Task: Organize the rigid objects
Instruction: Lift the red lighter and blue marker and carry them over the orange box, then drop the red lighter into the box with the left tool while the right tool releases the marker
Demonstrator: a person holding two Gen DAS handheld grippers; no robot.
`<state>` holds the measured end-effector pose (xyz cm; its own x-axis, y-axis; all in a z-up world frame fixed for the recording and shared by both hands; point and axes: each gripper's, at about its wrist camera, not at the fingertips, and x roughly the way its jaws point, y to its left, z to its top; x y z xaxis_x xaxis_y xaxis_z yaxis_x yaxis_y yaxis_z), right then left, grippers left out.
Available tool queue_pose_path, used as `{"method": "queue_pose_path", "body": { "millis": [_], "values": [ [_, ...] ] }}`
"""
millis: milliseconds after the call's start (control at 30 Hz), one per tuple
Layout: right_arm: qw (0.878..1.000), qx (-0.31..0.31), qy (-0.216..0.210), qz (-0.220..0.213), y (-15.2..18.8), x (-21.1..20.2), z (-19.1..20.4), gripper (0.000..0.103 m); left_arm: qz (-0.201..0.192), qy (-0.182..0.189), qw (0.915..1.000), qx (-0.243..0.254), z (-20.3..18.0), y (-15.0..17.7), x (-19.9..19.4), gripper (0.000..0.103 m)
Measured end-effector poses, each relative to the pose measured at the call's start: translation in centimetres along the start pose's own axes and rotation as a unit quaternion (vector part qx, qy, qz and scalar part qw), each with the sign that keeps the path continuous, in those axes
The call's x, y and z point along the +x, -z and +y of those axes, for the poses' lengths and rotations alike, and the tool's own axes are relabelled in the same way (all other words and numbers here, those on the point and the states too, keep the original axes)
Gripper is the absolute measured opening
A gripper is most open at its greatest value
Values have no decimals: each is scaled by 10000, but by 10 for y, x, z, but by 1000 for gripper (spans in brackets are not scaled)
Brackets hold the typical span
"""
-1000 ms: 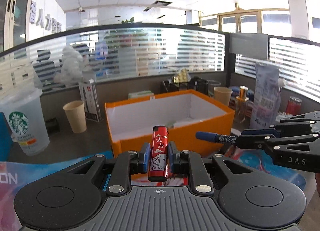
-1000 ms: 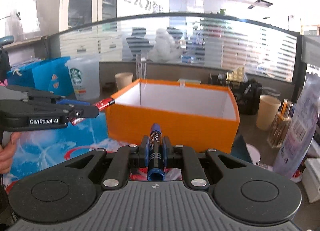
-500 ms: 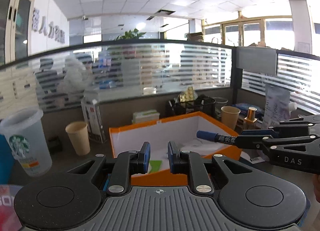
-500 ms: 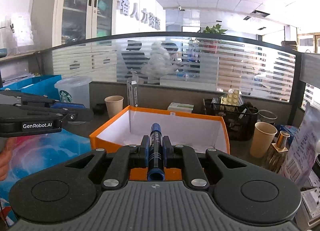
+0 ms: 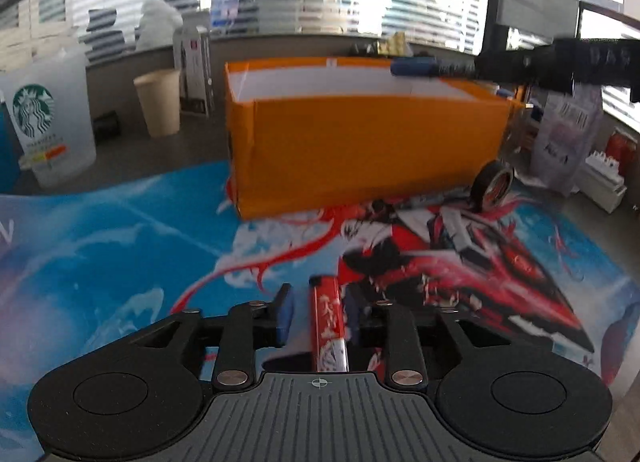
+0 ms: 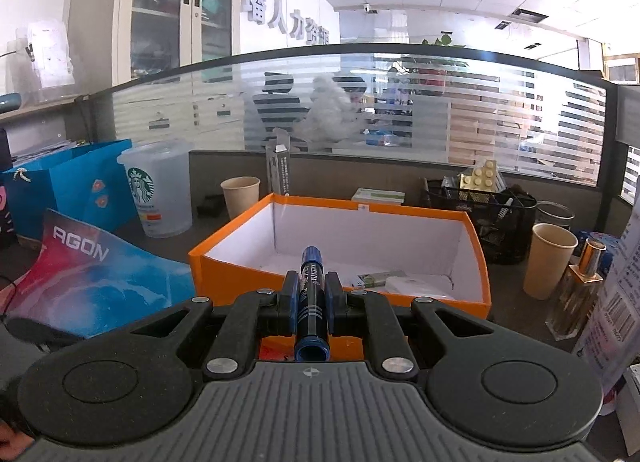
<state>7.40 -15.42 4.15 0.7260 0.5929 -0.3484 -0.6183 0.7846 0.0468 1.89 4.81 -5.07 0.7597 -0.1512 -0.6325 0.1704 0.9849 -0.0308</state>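
Observation:
My left gripper (image 5: 320, 312) hangs low over the printed mat, and its jaws are opening. A red lighter (image 5: 327, 328) with white characters lies between them; a gap shows beside the left blue pad (image 5: 285, 314). The orange box (image 5: 360, 149) stands just beyond on the mat. My right gripper (image 6: 311, 282) is shut on a blue marker (image 6: 310, 294), which points over the orange box (image 6: 236, 250). In the left wrist view the right gripper (image 5: 480, 67) reaches in from the upper right and holds the blue marker (image 5: 416, 66) above the box's far rim.
A black tape roll (image 5: 494, 183) stands on edge at the box's right front corner. White items and a green card (image 6: 376, 280) lie inside the box. A Starbucks cup (image 5: 44, 121), paper cups (image 5: 158, 101) and a black mesh organiser (image 6: 480, 217) ring the box.
The left gripper has dropped from above the box rim to just over the mat. Its jaws stand wider, with the red lighter loose between them. The right gripper still grips the marker.

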Motion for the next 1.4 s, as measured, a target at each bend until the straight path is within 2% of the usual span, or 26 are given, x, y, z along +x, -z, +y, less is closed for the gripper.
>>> {"method": "queue_pose_path", "body": {
  "millis": [100,200,267,300,333,600,1133,1400],
  "values": [
    [10000,21,6,-17,-1,-2,-1,12,100,4,9999,98,-3,5,8,43],
    [10000,46,40,-40,-2,-4,-4,12,47,-51,9998,174,-7,7,12,43],
    [10000,69,45,-54,-2,-5,-5,12,0,-62,9999,161,-7,7,13,37],
    [9999,77,53,-64,-2,-6,-6,12,-26,-86,9999,142,-7,7,13,24],
    [9999,77,55,-66,-2,-6,-6,12,-41,-137,9998,146,-7,6,14,17],
    [9998,126,64,-118,-3,-10,-9,12,-150,-64,9999,-28,-6,-1,6,17],
    [9992,236,193,-270,-18,-9,-26,12,-1253,22,9920,146,-19,-84,-29,17],
    [9987,334,204,-324,-30,4,-39,12,-1451,-68,9892,201,-24,-129,-13,17]
  ]
}}
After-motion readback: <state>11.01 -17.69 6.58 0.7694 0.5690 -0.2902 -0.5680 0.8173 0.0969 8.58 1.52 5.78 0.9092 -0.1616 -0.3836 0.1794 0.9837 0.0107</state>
